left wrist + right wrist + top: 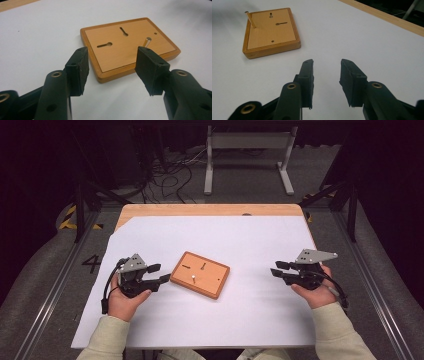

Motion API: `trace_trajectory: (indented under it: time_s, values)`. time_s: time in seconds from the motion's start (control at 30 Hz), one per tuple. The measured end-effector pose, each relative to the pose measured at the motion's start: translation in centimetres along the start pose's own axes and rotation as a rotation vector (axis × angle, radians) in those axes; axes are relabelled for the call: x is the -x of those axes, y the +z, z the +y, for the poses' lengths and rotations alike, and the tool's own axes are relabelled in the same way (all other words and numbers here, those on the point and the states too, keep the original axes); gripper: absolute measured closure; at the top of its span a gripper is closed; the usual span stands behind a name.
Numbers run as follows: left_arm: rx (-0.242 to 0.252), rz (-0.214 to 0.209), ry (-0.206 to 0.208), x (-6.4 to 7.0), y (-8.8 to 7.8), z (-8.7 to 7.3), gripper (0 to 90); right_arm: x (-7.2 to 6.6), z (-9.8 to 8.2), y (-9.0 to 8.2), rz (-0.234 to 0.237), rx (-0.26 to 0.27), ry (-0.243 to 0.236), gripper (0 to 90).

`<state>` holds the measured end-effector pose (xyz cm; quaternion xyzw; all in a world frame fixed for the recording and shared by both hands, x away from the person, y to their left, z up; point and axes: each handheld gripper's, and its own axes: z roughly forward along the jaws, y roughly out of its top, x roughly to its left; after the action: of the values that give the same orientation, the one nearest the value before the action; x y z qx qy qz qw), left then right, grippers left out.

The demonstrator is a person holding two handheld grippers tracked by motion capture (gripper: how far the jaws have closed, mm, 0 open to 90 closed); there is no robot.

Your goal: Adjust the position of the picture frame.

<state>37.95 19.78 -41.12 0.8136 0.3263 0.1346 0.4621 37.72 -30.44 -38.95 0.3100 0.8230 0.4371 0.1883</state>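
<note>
Wooden board (200,274) — just beside left gripper (161,273)

Left gripper (156,273): matte black body, grey three-cornered plate on top, black cable looping off rear. Right gripper (278,268): same black build, grey plate, black cable trailing by wrist. Jaw arms rounded, glossy black, brass-ringed screw holes. Pads (79,67) flat, rectangular, black rubber, small recessed holes, edges rough and worn. Sleeves (107,337) cream, ribbed cuffs.

Board (200,274) at the middle of my table (260,315), pin (193,279) upright on it, left gripper (159,273) just beside, right gripper (275,268) well apart.
</note>
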Motion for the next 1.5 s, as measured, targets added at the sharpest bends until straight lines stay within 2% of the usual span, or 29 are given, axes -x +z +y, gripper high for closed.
trace_trajectory:
  time_s: [0.2,0.27,0.3,0.43,0.6,0.77,0.8,0.9,1.0,1.13,1.2,1.37,1.5]
  values:
    - [0.02,0.008,-0.003,0.1,0.1,0.5,46.7,0.0,-0.1,-0.3,-0.006,0.004,0.006,63.6]
    - [0.033,0.016,-0.016,-0.2,0.1,0.6,47.1,-0.1,-0.1,-0.3,-0.008,0.003,0.006,64.2]
    - [0.031,0.016,-0.025,-0.2,0.1,0.7,47.1,-0.1,-0.1,-0.3,-0.007,0.002,0.007,64.2]
    - [0.036,0.022,-0.017,-0.5,0.1,0.9,45.3,0.0,-0.1,-0.5,-0.008,0.006,0.01,64.4]
    - [0.04,0.04,-0.039,-0.8,0.4,1.1,44.8,0.0,-0.3,-0.8,-0.014,0.006,0.017,64.3]
    - [0.032,0.034,-0.05,-1.5,1.0,1.2,53.0,0.0,-0.4,-1.0,-0.016,0.01,0.016,65.4]
    - [0.038,0.029,-0.066,-1.8,1.3,1.2,55.1,-0.1,-0.4,-1.0,-0.016,0.011,0.015,65.7]
    - [0.03,0.023,-0.079,-2.4,1.8,1.1,59.4,-0.2,-0.5,-1.1,-0.015,0.01,0.012,66.1]
    - [0.015,0.022,-0.106,-2.8,2.7,0.8,61.5,-0.3,-0.7,-1.4,-0.017,0.009,0.014,66.1]
    - [-0.002,0.009,-0.15,-3.4,3.8,0.4,68.6,-0.2,-1.0,-1.7,-0.024,0.006,0.022,66.1]
    - [-0.012,0.012,-0.151,-3.5,4.1,0.3,70.9,-0.2,-1.1,-1.8,-0.026,0.005,0.026,66.1]
    - [-0.091,0.011,-0.149,-3.6,5.5,0.2,86.2,-0.3,-1.6,-2.0,-0.029,-0.002,0.035,66.0]
    - [-0.119,0.034,-0.136,-3.8,6.3,0.2,88.5,-0.3,-1.9,-2.2,-0.031,-0.007,0.044,65.5]
